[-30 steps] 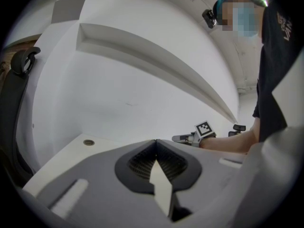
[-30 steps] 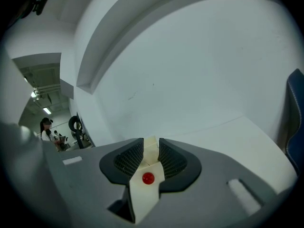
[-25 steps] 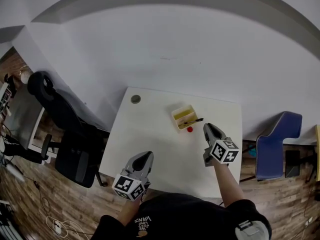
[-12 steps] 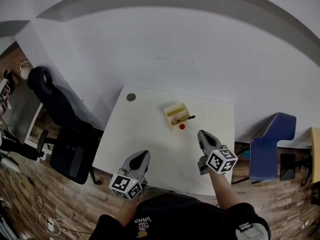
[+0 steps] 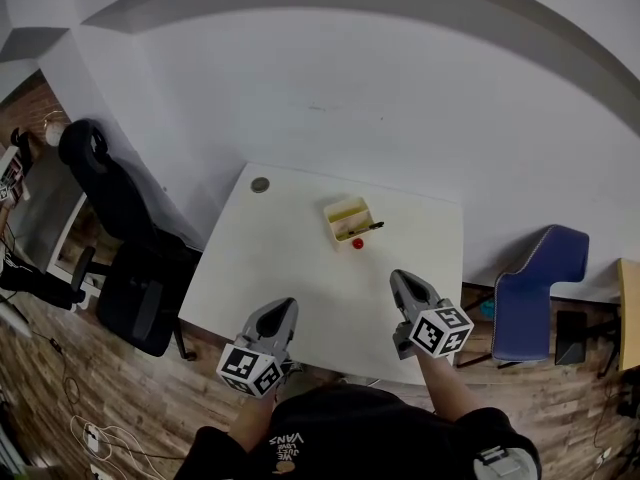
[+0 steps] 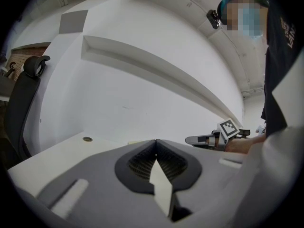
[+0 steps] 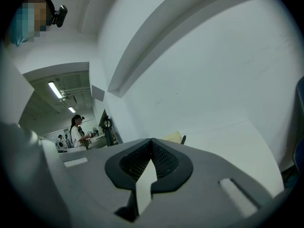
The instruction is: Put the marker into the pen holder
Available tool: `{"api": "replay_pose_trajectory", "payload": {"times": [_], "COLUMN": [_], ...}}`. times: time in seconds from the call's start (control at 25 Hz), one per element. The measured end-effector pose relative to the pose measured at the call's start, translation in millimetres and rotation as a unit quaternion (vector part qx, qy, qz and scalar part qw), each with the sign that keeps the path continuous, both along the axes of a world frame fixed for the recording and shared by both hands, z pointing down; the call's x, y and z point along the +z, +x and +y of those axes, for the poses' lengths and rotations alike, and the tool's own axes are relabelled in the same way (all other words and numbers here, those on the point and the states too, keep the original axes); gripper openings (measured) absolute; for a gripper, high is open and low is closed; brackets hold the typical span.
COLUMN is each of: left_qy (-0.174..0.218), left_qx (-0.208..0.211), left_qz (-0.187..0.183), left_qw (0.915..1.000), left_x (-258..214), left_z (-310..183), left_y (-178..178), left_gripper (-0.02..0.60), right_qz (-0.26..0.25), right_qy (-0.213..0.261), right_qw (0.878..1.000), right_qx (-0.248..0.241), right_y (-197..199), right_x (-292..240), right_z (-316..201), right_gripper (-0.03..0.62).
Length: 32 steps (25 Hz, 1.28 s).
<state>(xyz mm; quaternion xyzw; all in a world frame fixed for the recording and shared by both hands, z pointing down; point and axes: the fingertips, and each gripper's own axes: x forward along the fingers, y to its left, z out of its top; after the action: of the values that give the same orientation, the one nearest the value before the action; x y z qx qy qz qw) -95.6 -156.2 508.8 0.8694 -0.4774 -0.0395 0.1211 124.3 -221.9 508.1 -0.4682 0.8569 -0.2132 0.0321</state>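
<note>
Evidently complete, or nearly so.

- **Marker** (image 5: 368, 228): slim dark barrel. It lies in the pen holder (image 5: 342, 211) with one end poking out over the rim on the right gripper's side. Whether it sits fully down is too small to tell. Judged done, with no placing step left.
- **Pen holder:** small open box, pale yellow, straight-walled, probably plastic. It stands toward the far side of the worktop (image 5: 280, 258).
- **Worktop:** white, smooth, matt, rectangular.
- **Red piece** (image 5: 357, 243): small and round, on the worktop just beside the holder's near wall. Possibly a cap, not certain.
- **Disc** (image 5: 260, 184): small, grey, round, near the far left corner.
- **Left gripper** (image 5: 287, 306): grey moulded shell with dark ribbed pads. The fingers are together with nothing between them. It is at the near edge, well apart from the holder.
- **Right gripper** (image 5: 398, 278): same build. The fingers are together and empty, pointing toward the holder but well short of it.
- **Office chair** (image 5: 120, 238): black, padded, left of the worktop.
</note>
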Motion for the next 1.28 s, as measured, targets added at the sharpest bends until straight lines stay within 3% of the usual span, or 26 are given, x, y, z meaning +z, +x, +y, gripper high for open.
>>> {"api": "replay_pose_trajectory", "payload": {"times": [0.64,1.28], "left_qy": [-0.016,-0.031], "left_qx": [-0.001,0.002], "left_qz": [-0.003,-0.009], "left_qw": [0.9999,0.9995], "left_x": [10.9,17.3], "left_z": [15.8,21.1], "left_y": [19.0,24.9], "left_gripper": [0.054,0.054], "right_qz": [0.006,0.019], "right_qy": [-0.031,-0.054], "right_qw": [0.999,0.998], "right_qx": [-0.022,-0.034], "right_y": [2.1,3.7], "right_x": [26.2,40.7], "right_z": [39.5,47.7], "right_gripper": [0.002,0.002]}}
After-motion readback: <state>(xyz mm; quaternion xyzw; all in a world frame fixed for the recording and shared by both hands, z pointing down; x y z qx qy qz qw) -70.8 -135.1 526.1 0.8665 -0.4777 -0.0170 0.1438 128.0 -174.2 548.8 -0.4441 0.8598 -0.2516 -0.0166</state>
